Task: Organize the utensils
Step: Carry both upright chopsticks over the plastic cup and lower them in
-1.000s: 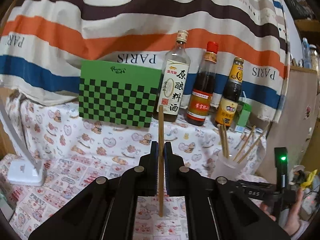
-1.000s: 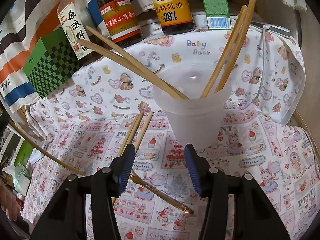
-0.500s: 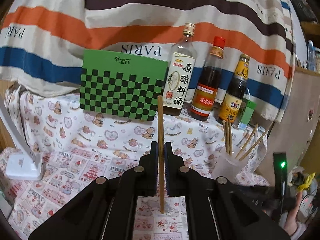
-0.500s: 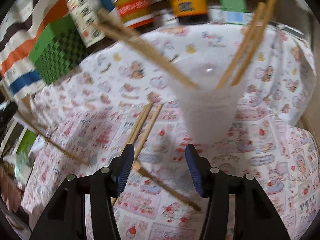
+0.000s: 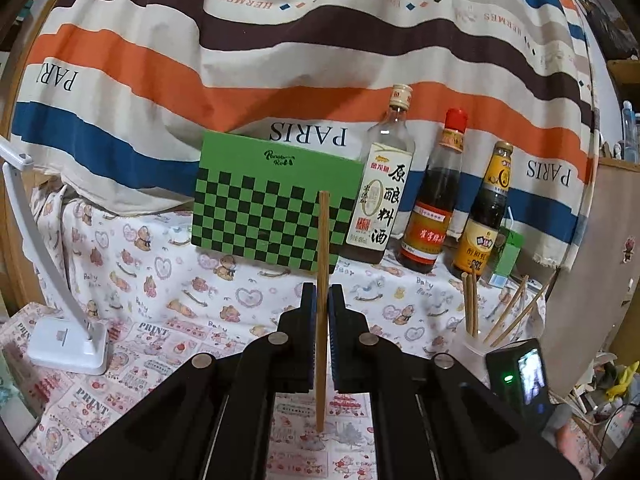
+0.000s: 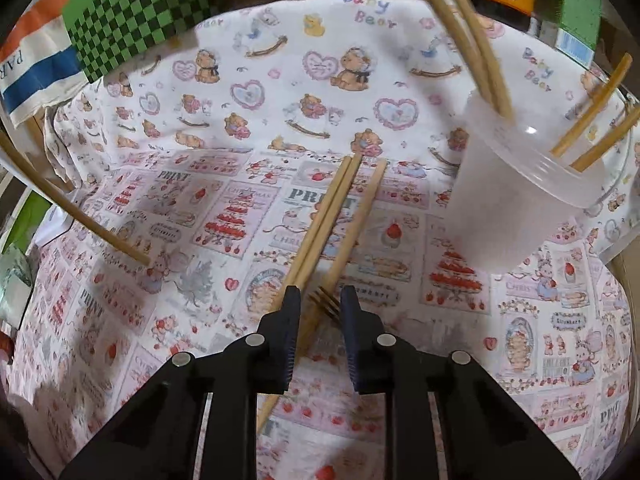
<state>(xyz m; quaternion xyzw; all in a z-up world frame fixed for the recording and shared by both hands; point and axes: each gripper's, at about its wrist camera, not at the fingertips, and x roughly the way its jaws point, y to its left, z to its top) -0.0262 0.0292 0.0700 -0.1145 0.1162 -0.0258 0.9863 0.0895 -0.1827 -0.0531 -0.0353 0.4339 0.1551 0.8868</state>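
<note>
At the far left of the left wrist view, a white desk lamp base (image 5: 68, 346) is seen on the counter covered by a pink-and-white cartoon-print cloth (image 5: 168, 300). Behind it, a green box with a black checker pattern (image 5: 264, 208) is stood upright, followed by three sauce bottles (image 5: 432, 196) in a row. A single pale wooden chopstick (image 5: 322, 280) is held upright, clamped between the closed jaws of the left gripper (image 5: 322, 304); it is plain, straight and square-ended. Further right, a translucent white plastic cup (image 5: 476, 344) is seen with several chopsticks leaning in it.

In the right wrist view, three loose light wooden chopsticks (image 6: 332, 220) are laid on the cloth, two touching side by side and one just beside them, all slanted the same way. A small gold-coloured metal fork (image 6: 326, 304) lies across them. The right gripper (image 6: 320, 304) is lowered over these, its jaws having just been closing, with the fork tines and chopstick shafts between them; whether the pads press on them cannot be told. The cup stands at the right.
</note>
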